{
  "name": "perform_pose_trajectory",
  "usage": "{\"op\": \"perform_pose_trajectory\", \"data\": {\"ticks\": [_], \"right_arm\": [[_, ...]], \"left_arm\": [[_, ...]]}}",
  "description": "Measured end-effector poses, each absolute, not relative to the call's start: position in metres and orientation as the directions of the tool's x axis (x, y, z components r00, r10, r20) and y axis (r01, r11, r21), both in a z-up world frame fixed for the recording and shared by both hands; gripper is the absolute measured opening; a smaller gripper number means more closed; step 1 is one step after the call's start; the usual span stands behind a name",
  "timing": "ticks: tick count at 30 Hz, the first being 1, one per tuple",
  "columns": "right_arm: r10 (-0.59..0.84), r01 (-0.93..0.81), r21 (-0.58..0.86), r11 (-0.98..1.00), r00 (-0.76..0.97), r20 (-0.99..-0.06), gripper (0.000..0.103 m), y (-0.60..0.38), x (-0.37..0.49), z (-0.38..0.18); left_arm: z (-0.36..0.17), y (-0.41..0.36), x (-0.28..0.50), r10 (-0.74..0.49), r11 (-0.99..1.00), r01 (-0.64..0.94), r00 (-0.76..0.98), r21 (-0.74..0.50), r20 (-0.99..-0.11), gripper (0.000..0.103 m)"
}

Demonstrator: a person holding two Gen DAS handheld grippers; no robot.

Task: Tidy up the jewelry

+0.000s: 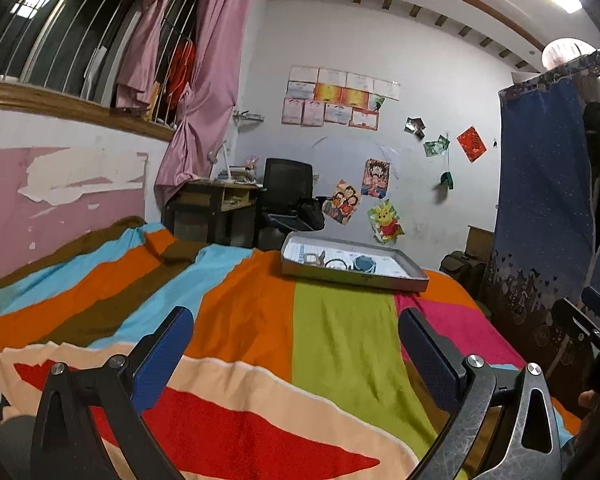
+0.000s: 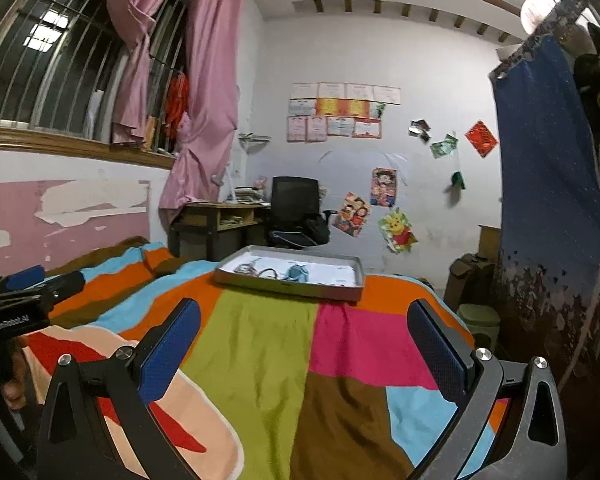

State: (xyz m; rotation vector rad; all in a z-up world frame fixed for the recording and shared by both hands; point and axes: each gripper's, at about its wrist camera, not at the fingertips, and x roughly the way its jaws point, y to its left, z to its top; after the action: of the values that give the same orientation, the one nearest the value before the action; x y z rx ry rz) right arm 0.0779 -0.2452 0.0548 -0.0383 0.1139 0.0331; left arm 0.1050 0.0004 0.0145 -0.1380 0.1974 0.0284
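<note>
A shallow grey tray (image 1: 352, 278) (image 2: 288, 286) rests on the far part of a striped, many-coloured bedspread (image 1: 260, 320) (image 2: 260, 344). Inside it lie small jewelry pieces: a dark ring-shaped bangle (image 1: 335, 264) (image 2: 269, 273), a blue piece (image 1: 365, 263) (image 2: 297, 271) and a pale item (image 1: 311, 258) (image 2: 244, 268). My left gripper (image 1: 296, 332) hovers open over the bedspread, well short of the tray, with nothing between its blue pads. My right gripper (image 2: 304, 326) is likewise open, empty and short of the tray. The left gripper's body (image 2: 24, 300) shows at the left edge of the right wrist view.
Beyond the bed stand a wooden desk (image 1: 216, 204) and a black office chair (image 1: 288, 196). A blue curtain (image 1: 540, 200) hangs at the right, a pink curtain (image 1: 204, 100) at the window. A green stool (image 2: 478, 320) sits by the bed's right side.
</note>
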Motion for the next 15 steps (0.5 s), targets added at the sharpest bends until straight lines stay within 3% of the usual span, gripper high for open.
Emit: {"op": "perform_pose_trajectory", "data": {"ticks": [11, 15], "right_arm": [[-0.024, 0.020, -0.033, 0.999, 0.990, -0.138, 0.101, -0.261, 0.088, 0.032], [-0.041, 0.036, -0.035, 0.999, 0.987, -0.154, 0.102, -0.265, 0.091, 0.027]], "left_arm": [[-0.011, -0.012, 0.115, 0.005, 0.994, -0.037, 0.957, -0.102, -0.290, 0.103], [-0.016, -0.019, 0.114, 0.021, 0.996, -0.045, 0.958, -0.076, -0.287, 0.103]]}}
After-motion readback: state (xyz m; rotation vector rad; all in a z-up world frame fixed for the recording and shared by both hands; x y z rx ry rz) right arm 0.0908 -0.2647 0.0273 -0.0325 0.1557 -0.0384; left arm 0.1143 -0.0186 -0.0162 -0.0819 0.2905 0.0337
